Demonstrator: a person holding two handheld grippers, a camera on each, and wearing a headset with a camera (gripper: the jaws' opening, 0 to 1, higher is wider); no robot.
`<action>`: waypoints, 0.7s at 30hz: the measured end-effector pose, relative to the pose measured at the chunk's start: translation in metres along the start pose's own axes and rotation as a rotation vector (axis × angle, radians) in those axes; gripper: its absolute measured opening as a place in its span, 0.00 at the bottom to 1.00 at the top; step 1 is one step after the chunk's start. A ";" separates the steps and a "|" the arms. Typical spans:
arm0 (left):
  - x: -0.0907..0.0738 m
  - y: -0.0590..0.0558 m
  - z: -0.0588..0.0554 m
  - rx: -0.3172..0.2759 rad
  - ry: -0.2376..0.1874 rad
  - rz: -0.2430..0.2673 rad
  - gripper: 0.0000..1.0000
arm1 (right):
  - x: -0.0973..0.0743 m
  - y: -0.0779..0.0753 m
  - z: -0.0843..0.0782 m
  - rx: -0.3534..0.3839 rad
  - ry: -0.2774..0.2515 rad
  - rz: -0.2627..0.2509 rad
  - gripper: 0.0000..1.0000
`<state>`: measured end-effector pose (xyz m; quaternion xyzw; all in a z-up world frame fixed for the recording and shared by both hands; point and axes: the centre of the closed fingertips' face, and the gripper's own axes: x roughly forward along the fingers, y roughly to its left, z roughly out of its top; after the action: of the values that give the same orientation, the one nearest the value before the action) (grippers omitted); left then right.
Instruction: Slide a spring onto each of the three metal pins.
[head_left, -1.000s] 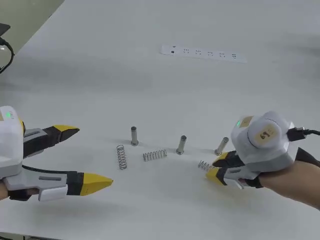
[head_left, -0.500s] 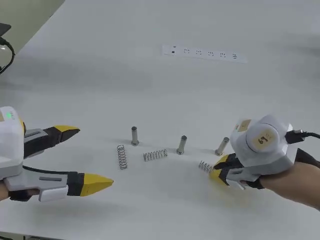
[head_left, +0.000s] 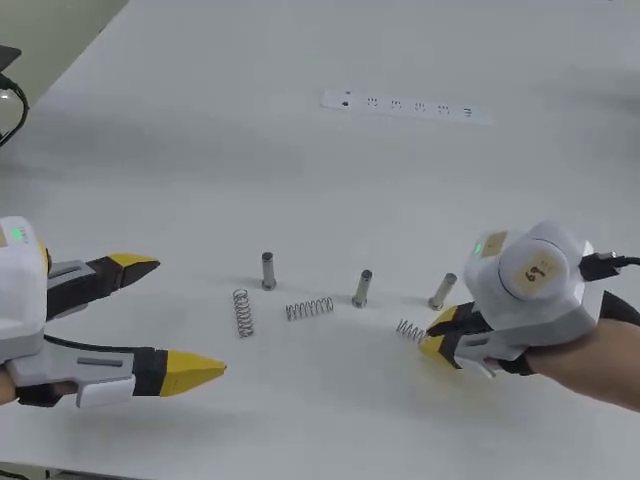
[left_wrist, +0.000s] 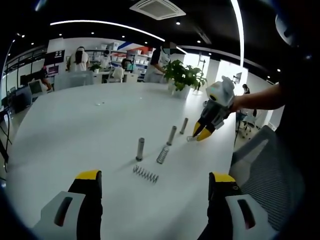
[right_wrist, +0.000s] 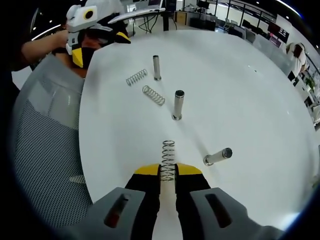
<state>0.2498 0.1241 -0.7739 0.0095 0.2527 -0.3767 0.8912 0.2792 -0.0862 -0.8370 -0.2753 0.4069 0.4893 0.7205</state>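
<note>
Three metal pins stand in a row on the white table: left pin (head_left: 268, 270), middle pin (head_left: 363, 288), right pin (head_left: 442, 291), which leans. My right gripper (head_left: 433, 335) (right_wrist: 168, 172) is shut on one end of a spring (head_left: 409, 329) (right_wrist: 168, 156) that lies on the table just before the right pin (right_wrist: 218, 156). Two loose springs (head_left: 242, 312) (head_left: 309, 309) lie between the left and middle pins. My left gripper (head_left: 168, 316) (left_wrist: 155, 176) is open, held low at the left with nothing between its jaws, well short of the nearest spring (left_wrist: 145, 173).
A white power strip (head_left: 405, 106) lies far back on the table. Bare table surface (head_left: 320, 200) stretches between it and the pins. A grey mesh chair (right_wrist: 45, 125) stands at the table's near edge. People and desks are in the distant background.
The right gripper has rolled a little in place at the spring's end. The spring, the pins and the left gripper have kept their places.
</note>
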 end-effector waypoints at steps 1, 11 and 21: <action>0.000 -0.001 0.000 0.000 0.001 -0.002 0.84 | -0.001 0.001 0.001 -0.004 -0.001 0.002 0.08; -0.001 -0.018 -0.002 -0.013 0.005 -0.048 0.80 | -0.014 0.008 0.010 -0.040 -0.026 0.011 0.08; 0.005 -0.044 0.006 -0.025 -0.019 -0.144 0.71 | -0.021 0.017 0.016 -0.079 -0.042 0.027 0.08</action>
<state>0.2257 0.0882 -0.7633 -0.0234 0.2490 -0.4365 0.8642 0.2645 -0.0772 -0.8106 -0.2877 0.3755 0.5203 0.7110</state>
